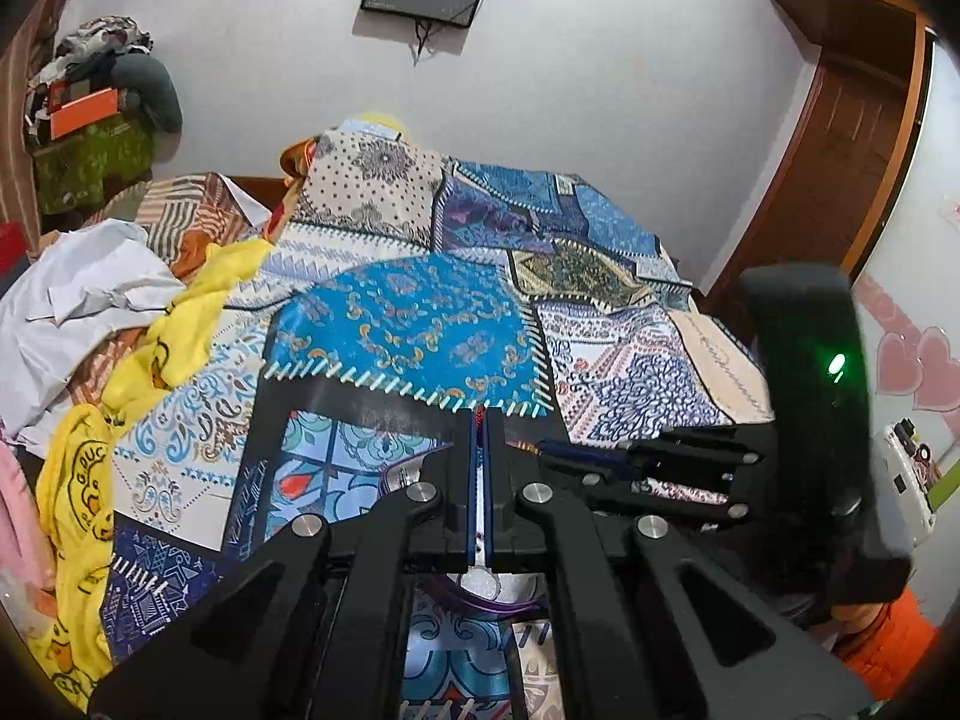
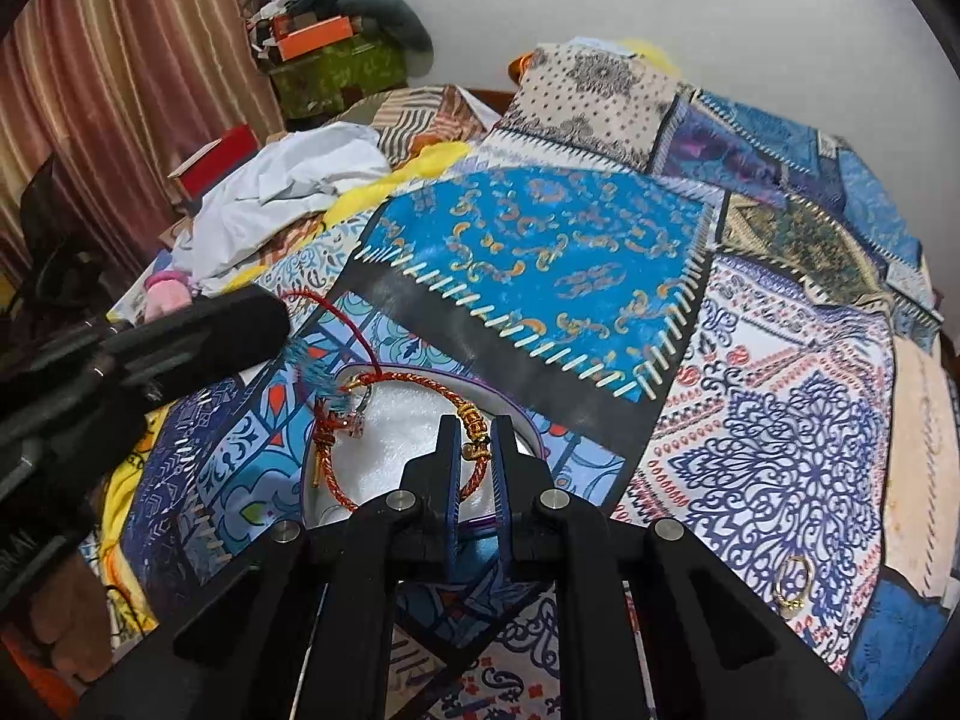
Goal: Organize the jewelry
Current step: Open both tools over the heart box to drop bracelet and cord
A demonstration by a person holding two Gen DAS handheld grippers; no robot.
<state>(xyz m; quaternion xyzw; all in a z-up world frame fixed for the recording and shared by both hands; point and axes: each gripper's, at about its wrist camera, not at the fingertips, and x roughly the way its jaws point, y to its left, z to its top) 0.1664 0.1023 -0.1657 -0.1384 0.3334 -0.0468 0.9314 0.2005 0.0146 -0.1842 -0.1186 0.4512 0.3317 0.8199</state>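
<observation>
A round white dish (image 2: 414, 438) with a purple rim lies on the patchwork bedspread (image 2: 540, 252). A red braided bracelet (image 2: 420, 377) with gold beads rests across the dish, and my right gripper (image 2: 475, 435) is shut on its beaded part. A small ring (image 2: 363, 402) lies in the dish beside it. My left gripper (image 2: 282, 315) reaches in from the left, shut on a thin red cord (image 2: 336, 312) with a blue tassel (image 2: 300, 360). In the left wrist view the left gripper (image 1: 479, 420) pinches the red cord (image 1: 478, 416) above the dish (image 1: 480, 585), with the right gripper (image 1: 543, 447) just to its right.
A gold ring (image 2: 792, 588) lies on the bedspread at the right. Crumpled white cloth (image 2: 282, 180) and yellow cloth (image 1: 78, 480) are heaped on the bed's left side. A clothes pile with an orange box (image 2: 312, 36) stands by the curtain. A wooden door (image 1: 840, 138) is at the right.
</observation>
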